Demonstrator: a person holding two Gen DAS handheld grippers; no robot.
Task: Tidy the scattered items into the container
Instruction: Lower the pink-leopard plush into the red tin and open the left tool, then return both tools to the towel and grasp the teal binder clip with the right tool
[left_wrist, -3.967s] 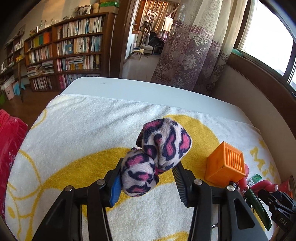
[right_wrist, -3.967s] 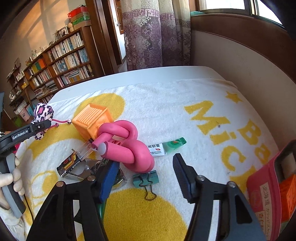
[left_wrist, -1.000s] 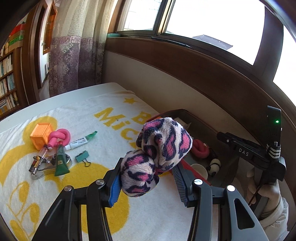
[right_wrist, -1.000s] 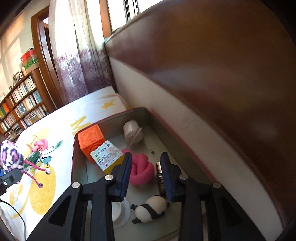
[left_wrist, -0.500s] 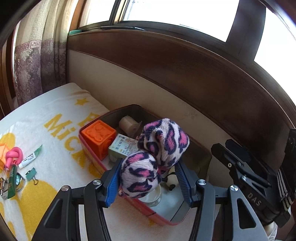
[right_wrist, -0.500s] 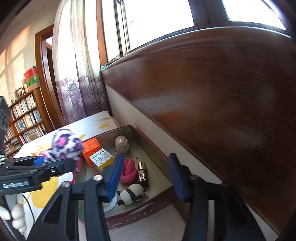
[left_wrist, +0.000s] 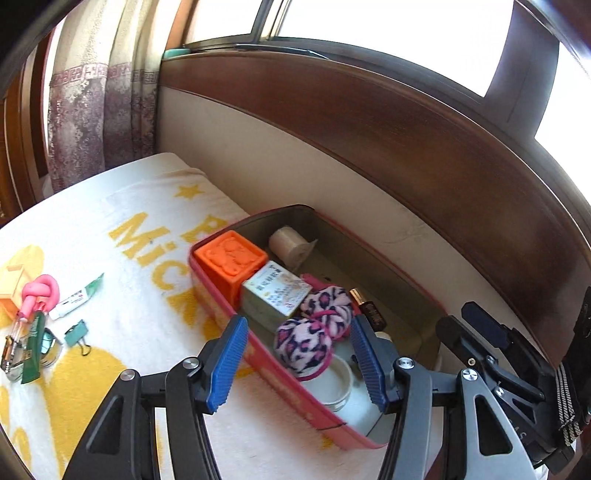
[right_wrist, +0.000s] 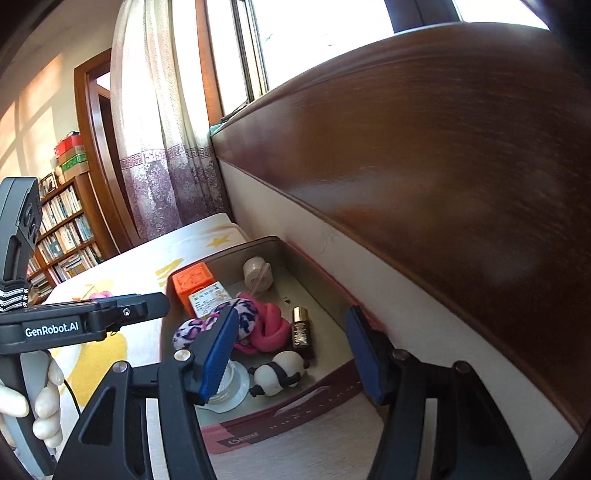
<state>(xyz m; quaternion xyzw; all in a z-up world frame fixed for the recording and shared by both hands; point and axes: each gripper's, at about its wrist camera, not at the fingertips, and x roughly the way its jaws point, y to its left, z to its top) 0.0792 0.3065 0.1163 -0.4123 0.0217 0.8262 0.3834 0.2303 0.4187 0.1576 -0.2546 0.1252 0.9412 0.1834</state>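
Over the red tin (left_wrist: 258, 363), my left gripper (left_wrist: 299, 363) hangs with jaws spread; my right gripper (right_wrist: 291, 354) gapes too. Inside lies the leopard-print scrunchie (left_wrist: 314, 328) at frame centre.

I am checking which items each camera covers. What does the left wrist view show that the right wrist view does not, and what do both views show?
Only the left wrist view shows the loose items on the towel: green binder clip, white tube.

Only the right wrist view shows the panda toy and bookshelf.

Both show the pink container, orange block, tape roll and leopard scrunchie under the open left gripper.
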